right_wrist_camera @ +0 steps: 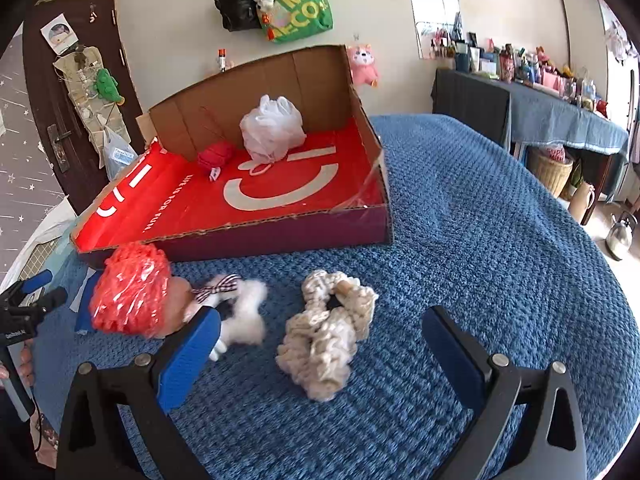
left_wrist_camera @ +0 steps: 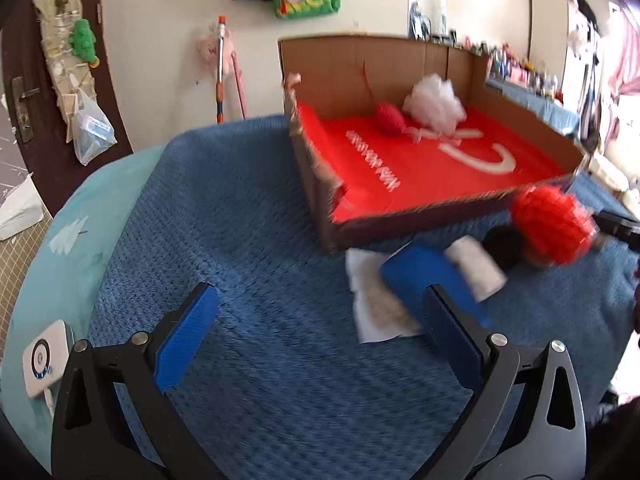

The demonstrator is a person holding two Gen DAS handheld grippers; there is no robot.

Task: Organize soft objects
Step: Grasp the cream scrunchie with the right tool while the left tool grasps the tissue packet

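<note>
A shallow cardboard box (left_wrist_camera: 316,184) (right_wrist_camera: 280,236) with a red lining stands on the blue knitted cover. Inside it, at the back, lie a white mesh pouf (left_wrist_camera: 434,106) (right_wrist_camera: 272,130) and a red yarn ball (left_wrist_camera: 390,118) (right_wrist_camera: 214,156). In front of the box lie a red mesh pouf (left_wrist_camera: 552,226) (right_wrist_camera: 132,292), a white fluffy toy with a checked bow (right_wrist_camera: 240,312) and a beige knitted scrunchie (right_wrist_camera: 328,336). My right gripper (right_wrist_camera: 320,356) is open, its fingers either side of the scrunchie. My left gripper (left_wrist_camera: 320,332) is open over bare cover, with nothing in it.
A blue block (left_wrist_camera: 424,276), a white roll (left_wrist_camera: 476,274) and a white sheet (left_wrist_camera: 376,304) lie by my left gripper's right finger. A white device (left_wrist_camera: 40,360) sits at the table's left edge. Door, hanging bags and a cluttered side table (right_wrist_camera: 560,96) stand behind.
</note>
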